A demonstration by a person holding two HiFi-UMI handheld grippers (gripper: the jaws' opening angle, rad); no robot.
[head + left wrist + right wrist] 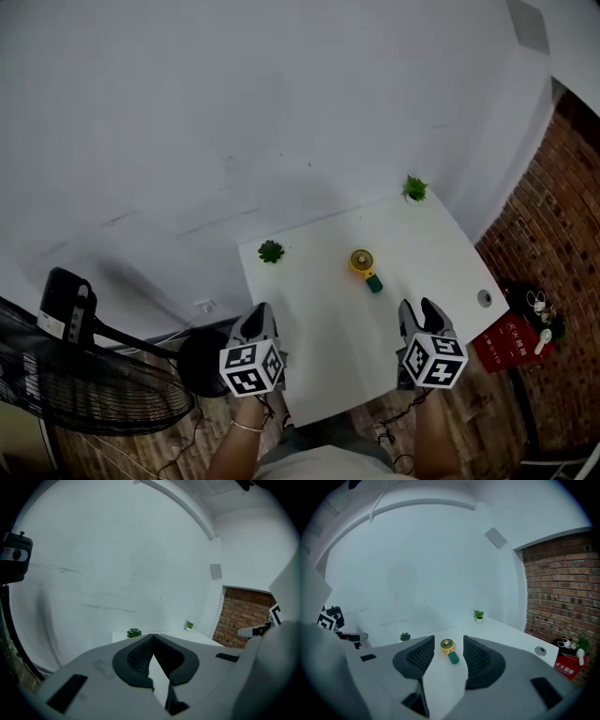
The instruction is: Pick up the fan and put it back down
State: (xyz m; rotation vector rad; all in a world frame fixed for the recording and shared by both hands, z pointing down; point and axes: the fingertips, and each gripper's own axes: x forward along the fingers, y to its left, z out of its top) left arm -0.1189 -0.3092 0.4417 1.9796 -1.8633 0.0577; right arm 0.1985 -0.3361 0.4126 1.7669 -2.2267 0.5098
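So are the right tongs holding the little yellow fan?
No, the fan lies on the white table ahead of the right tongs, which are open and not touching it.

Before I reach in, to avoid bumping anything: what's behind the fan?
Behind the fan: bare table, a potted plant at the far right corner, a succulent at the far left. Nothing covers that stretch.

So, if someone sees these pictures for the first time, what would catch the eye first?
Probably the small yellow fan with its green handle, lying in the middle of the white table. Then the left gripper, shut, and the right gripper, open, both at the near edge.
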